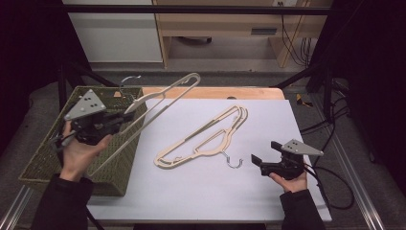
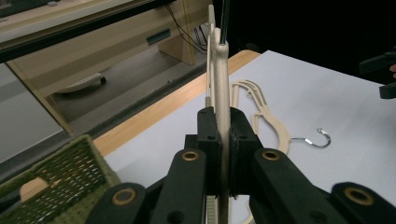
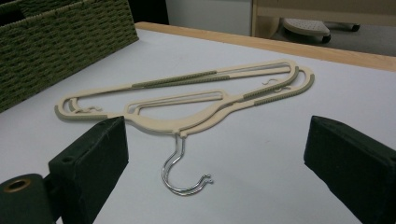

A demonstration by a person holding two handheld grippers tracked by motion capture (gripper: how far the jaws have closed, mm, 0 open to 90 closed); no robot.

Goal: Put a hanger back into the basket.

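Note:
My left gripper [image 1: 127, 112] is shut on a cream plastic hanger [image 1: 163, 98], held in the air over the right rim of the green woven basket [image 1: 48, 158]. In the left gripper view the hanger [image 2: 219, 70] stands edge-on between the pads of that gripper [image 2: 223, 135]. Two more cream hangers [image 1: 206, 136] lie stacked flat on the white table top, their metal hooks [image 1: 233, 162] pointing toward me. My right gripper [image 1: 264, 152] rests open just right of those hooks. In the right gripper view the stack [image 3: 187, 100] and hooks [image 3: 180, 172] lie ahead of the open gripper [image 3: 217, 135].
The basket [image 3: 46, 42] stands at the table's left edge, partly off the white sheet. A wooden strip [image 1: 215, 92] runs along the far edge. Beyond it are a wooden desk [image 1: 225, 28] and hanging cables [image 1: 299, 45]. Black frame bars cross the top.

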